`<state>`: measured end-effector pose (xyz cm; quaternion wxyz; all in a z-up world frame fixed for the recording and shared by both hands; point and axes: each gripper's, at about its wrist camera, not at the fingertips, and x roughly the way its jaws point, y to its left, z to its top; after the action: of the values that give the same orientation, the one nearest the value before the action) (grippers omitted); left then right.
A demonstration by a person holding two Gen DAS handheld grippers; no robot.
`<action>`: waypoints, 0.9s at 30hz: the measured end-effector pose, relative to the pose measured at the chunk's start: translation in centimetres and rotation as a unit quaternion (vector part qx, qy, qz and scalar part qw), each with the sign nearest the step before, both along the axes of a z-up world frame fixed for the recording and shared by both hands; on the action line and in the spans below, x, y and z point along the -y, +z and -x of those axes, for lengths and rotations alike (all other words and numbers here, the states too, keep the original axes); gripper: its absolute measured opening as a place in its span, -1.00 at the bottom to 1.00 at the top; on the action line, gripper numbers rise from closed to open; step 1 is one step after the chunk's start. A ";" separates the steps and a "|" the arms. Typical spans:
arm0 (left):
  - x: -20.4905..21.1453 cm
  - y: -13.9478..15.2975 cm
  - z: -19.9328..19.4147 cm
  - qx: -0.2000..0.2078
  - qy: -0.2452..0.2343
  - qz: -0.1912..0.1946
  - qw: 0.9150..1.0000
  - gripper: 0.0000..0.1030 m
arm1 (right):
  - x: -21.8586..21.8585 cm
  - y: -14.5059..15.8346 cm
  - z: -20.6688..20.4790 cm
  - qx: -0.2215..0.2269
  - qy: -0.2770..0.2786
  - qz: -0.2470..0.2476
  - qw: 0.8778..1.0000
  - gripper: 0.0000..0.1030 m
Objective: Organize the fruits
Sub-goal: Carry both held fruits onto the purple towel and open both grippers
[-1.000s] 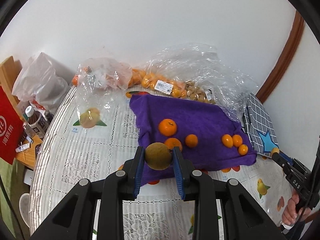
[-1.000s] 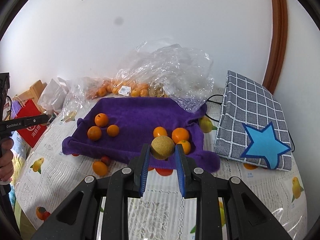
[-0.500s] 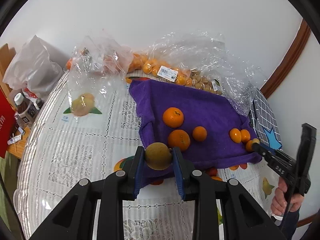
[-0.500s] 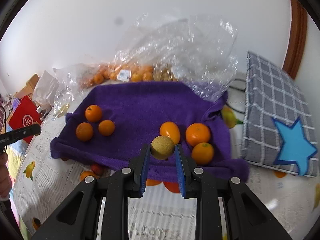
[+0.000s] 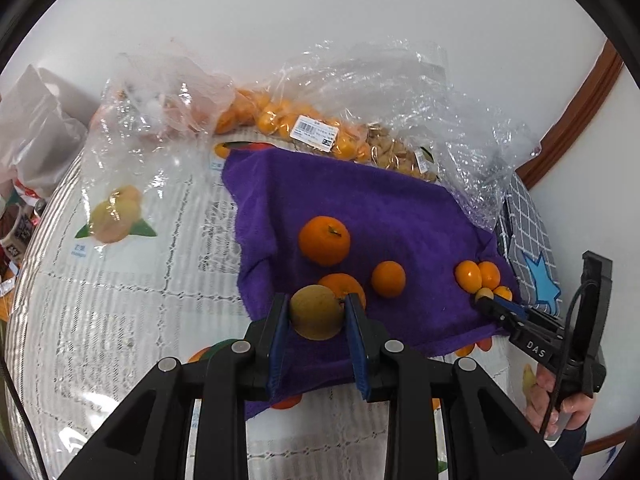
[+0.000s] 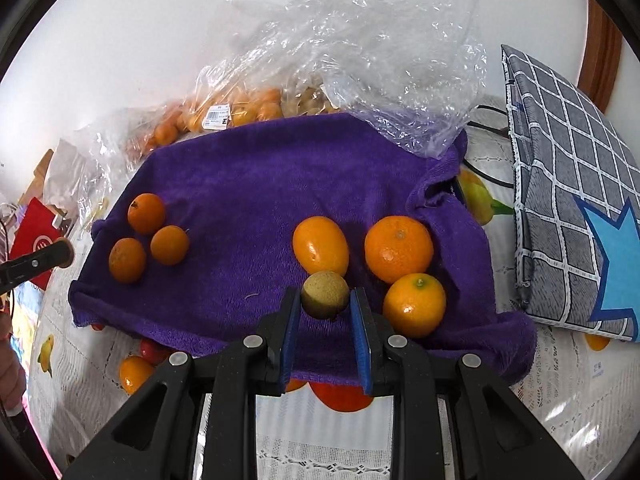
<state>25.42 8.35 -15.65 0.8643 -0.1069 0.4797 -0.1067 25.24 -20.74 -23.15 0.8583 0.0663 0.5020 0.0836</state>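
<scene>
- Left wrist view, against a second ago: closer in and lower over the purple towel (image 5: 380, 208), its oranges looming larger; right gripper (image 5: 485, 301) brought in from the far right edge to the towel's near right corner.
- Left gripper (image 5: 316, 309) low in the middle, fingers (image 5: 280, 320) narrow and clamped on the round yellow-brown fruit (image 5: 316, 314), pads pressed against both of its sides.
- Held above the towel's near left part, with one orange partly hidden just behind it.
- Large orange (image 5: 324, 240) farther back, smaller orange (image 5: 388, 278) to its right.
- Right gripper's tips beside a tight cluster of three small oranges (image 5: 478, 275), a small pale fruit right at the tips; grip not readable from here.
- Lace-patterned worktop (image 5: 120, 300) under the towel; clear plastic bags (image 5: 380, 92) of fruit at the far side.
- Right wrist view, against a second ago: much nearer to the towel (image 6: 248, 176), down close to its surface.
- Right gripper (image 6: 325, 310) with fingers (image 6: 291, 316) narrow around the small greenish-brown fruit (image 6: 325, 294); cannot tell whether the pads still pinch it or stand just clear of it.
- Fruit sitting at the fingertips, low over the towel's near middle, touching or just in front of an oval orange (image 6: 320, 245).
- Two more oranges just to the right; three others well apart on the towel's left.
- Checked bag (image 6: 560, 184) with a blue star at the far right.
</scene>
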 end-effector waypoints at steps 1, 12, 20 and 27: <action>0.2 -0.2 -0.1 -0.002 -0.001 0.000 1.000 -0.48 | 0.0 0.0 -0.1 0.000 0.001 0.001 1.000 -0.50; 1.4 -1.9 -1.3 -0.037 0.007 -0.040 0.998 -0.47 | -0.4 1.2 1.0 0.016 0.022 0.015 1.000 -0.34; 1.9 -2.6 -1.7 -0.048 0.007 -0.059 0.997 -0.47 | -0.4 2.3 2.1 0.032 0.022 0.026 0.999 -0.33; 1.9 -2.6 -1.7 -0.051 0.006 -0.055 0.997 -0.47 | -0.5 2.6 3.1 0.037 0.019 0.019 0.999 -0.33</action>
<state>27.14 6.50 -18.22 0.8440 -0.0674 0.5275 -0.0692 22.16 -20.27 -20.50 0.8757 0.0370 0.4725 0.0927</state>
